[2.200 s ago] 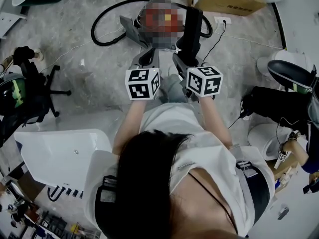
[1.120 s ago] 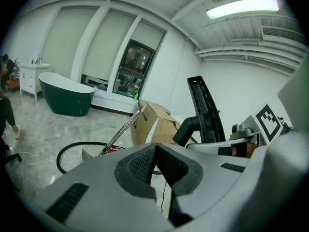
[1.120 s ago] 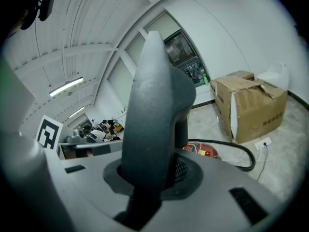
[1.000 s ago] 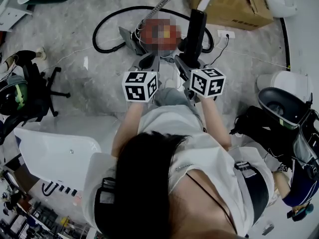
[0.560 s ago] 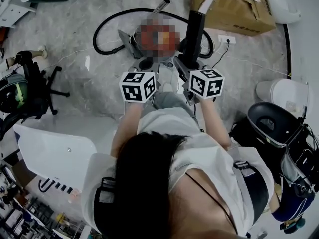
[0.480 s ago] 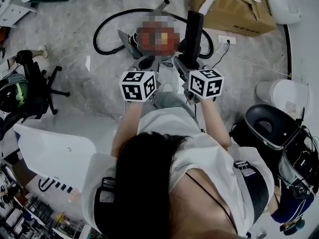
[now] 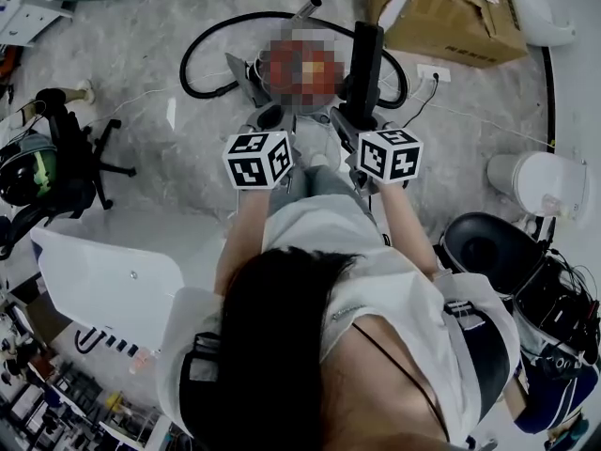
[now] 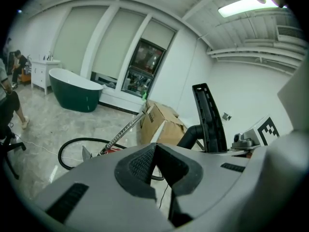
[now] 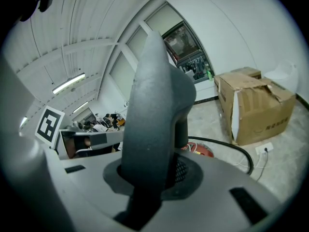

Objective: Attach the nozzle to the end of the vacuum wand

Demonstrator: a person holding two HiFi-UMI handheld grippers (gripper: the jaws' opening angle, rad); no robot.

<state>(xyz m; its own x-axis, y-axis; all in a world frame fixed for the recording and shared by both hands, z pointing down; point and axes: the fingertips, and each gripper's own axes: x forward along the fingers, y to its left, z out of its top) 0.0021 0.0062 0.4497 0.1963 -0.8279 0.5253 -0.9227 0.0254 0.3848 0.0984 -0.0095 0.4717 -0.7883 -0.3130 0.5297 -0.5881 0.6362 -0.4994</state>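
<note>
**Nozzle gripped upright in the right gripper, apart from the wand**

Head view: the nozzle (image 7: 364,59), a long black piece, stands up out of the right gripper (image 7: 351,120), which is clamped on its lower end. The left gripper (image 7: 275,117) is held just beside it, level with it, with nothing in it. Beyond both, on the grey floor (image 7: 141,73), a black hose (image 7: 200,34) loops round, and the metal wand (image 7: 305,9) slants out to the left of the nozzle's top without touching it. A cardboard box (image 7: 441,7) sits at the upper right and an office chair (image 7: 66,153) at the left.

Left gripper view: this gripper's jaws are pressed together and empty. The nozzle (image 8: 208,117) rises at the right. The wand (image 8: 120,135) leans up from the floor towards the box (image 8: 161,122), and the hose (image 8: 67,151) curves below it. A dark green bathtub (image 8: 77,90) stands far back at the left.

Right gripper view: the jaws are shut narrowly on the dark nozzle (image 9: 154,100), which fills the middle and stands upright between them. Behind it lie the red vacuum body (image 9: 198,150), the hose (image 9: 231,151) and the box (image 9: 253,105).
</note>
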